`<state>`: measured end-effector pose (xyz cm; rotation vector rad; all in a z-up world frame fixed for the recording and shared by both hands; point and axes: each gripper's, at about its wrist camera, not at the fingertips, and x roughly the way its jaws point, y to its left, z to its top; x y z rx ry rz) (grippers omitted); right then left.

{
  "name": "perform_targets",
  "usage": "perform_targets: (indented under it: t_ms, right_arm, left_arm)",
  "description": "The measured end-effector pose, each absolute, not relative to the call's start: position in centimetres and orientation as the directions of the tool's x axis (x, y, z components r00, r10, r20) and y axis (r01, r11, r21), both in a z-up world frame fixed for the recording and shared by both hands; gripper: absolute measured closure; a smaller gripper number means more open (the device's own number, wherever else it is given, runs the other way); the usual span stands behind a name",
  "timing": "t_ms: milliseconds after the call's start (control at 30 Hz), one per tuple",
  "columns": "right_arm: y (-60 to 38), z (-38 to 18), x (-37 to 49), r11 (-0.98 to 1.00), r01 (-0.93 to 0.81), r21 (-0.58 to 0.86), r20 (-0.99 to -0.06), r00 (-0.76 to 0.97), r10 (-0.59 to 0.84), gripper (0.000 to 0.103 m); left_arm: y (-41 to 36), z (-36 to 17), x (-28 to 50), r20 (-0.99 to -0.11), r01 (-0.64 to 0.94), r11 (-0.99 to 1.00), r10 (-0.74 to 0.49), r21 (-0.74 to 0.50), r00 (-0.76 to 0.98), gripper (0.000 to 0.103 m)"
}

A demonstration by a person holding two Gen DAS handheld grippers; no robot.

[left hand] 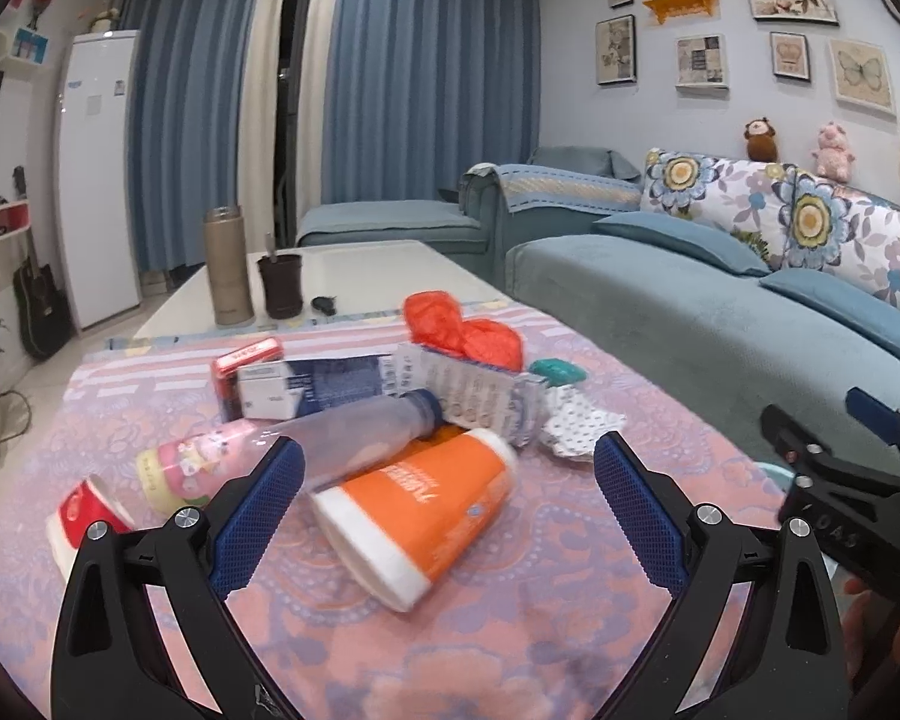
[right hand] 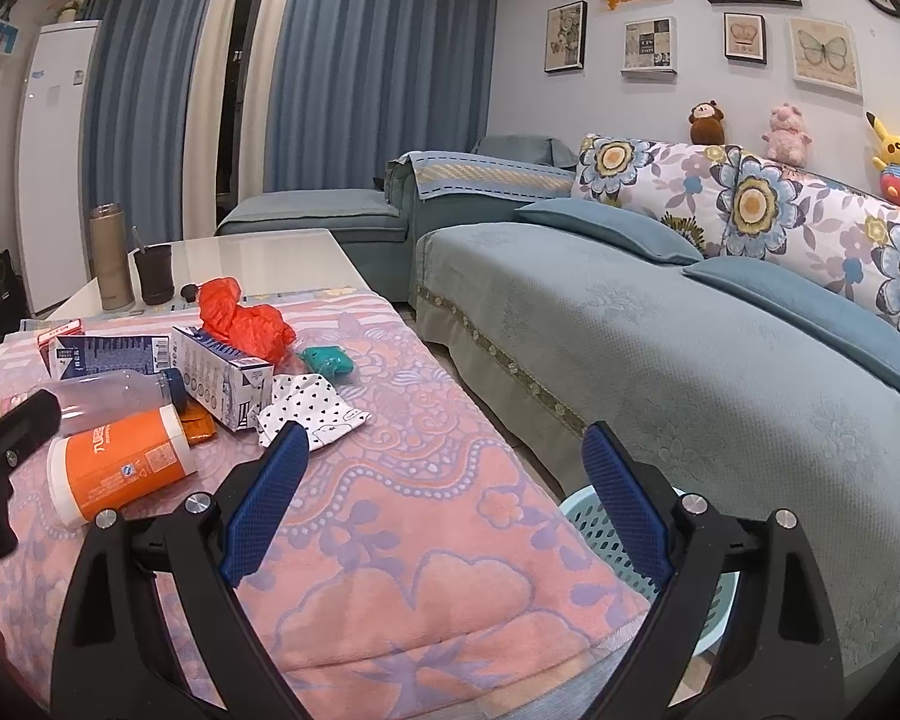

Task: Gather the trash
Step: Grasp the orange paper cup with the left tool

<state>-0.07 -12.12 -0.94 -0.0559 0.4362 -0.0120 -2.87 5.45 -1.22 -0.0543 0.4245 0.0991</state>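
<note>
Lying toppled: two cups (left hand: 417, 510), one clear bottle (left hand: 360, 435).

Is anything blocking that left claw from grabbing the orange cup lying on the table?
Nothing visible: the left claw is open, right before the tipped orange paper cup. A clear plastic bottle lies just behind the cup.

Dim, cool indoor light. Soft shadows only. Motion blur on the orange cup (left hand: 417, 516) in the left view. Heavy fisheye bending, dark vignetted corners.
</note>
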Motion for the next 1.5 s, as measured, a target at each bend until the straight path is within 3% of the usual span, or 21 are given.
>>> perform_targets:
  t_ms: [200,300,433,500,633,767,900,1000,1133,1267,1433,1500]
  right_arm:
    - [-12.0,-1.6,0.5,0.997,-0.022,-0.068,-0.438,0.899,-0.010,0.015]
    - [-11.9,-2.0,0.9,0.997,-0.033,-0.069,-0.453,0.892,-0.002,0.025]
    - [-11.6,-2.5,1.5,0.995,-0.058,-0.076,-0.484,0.875,0.014,0.038]
    - [-11.5,-2.8,1.7,0.994,-0.068,-0.080,-0.495,0.869,0.019,0.040]
    - [-11.8,-3.3,2.0,0.994,-0.068,-0.084,-0.508,0.861,0.016,0.042]
    - [-12.6,-3.5,3.0,0.996,-0.068,-0.063,-0.529,0.848,0.024,0.042]
    - [-12.7,-3.7,4.8,0.995,-0.093,-0.039,-0.565,0.823,0.055,0.042]
    - [-12.5,-3.7,5.0,0.994,-0.100,-0.043,-0.567,0.822,0.059,0.042]
    - [-12.4,-3.8,4.8,0.992,-0.109,-0.056,-0.567,0.822,0.059,0.042]
    - [-12.4,-4.0,4.6,0.992,-0.111,-0.053,-0.572,0.818,0.061,0.042]
    - [-12.4,-3.9,4.7,0.992,-0.116,-0.057,-0.575,0.816,0.062,0.042]
    - [-12.3,-4.1,4.9,0.991,-0.121,-0.062,-0.578,0.813,0.063,0.042]
  left_arm:
    - [11.5,-3.4,-2.9,-0.538,-0.164,0.977,0.065,-0.138,0.840,0.009]
    - [12.8,-4.8,-1.9,-0.607,-0.159,0.972,0.022,-0.173,0.794,0.012]
    - [11.9,-6.3,0.2,-0.648,-0.064,0.956,-0.143,-0.285,0.748,0.021]
    - [10.8,-7.0,1.1,-0.653,0.010,0.940,-0.244,-0.340,0.717,0.030]
    - [8.5,-7.3,1.4,-0.610,0.150,0.889,-0.410,-0.432,0.678,0.037]
    - [8.2,-7.8,0.8,-0.594,0.151,0.877,-0.426,-0.456,0.682,0.035]
    - [10.0,-8.6,1.8,-0.646,0.022,0.898,-0.333,-0.439,0.687,0.037]
    - [10.6,-8.4,1.0,-0.645,0.037,0.881,-0.373,-0.472,0.667,0.037]
    - [9.6,-7.1,-1.2,-0.664,0.120,0.925,-0.345,-0.361,0.663,0.037]
    - [10.6,-5.0,-0.3,-0.629,0.102,0.946,-0.283,-0.307,0.724,0.026]
    - [10.7,-6.6,4.3,-0.704,0.111,0.971,-0.231,-0.213,0.672,0.028]
    - [10.6,-7.3,5.0,-0.704,0.115,0.969,-0.239,-0.220,0.668,0.024]
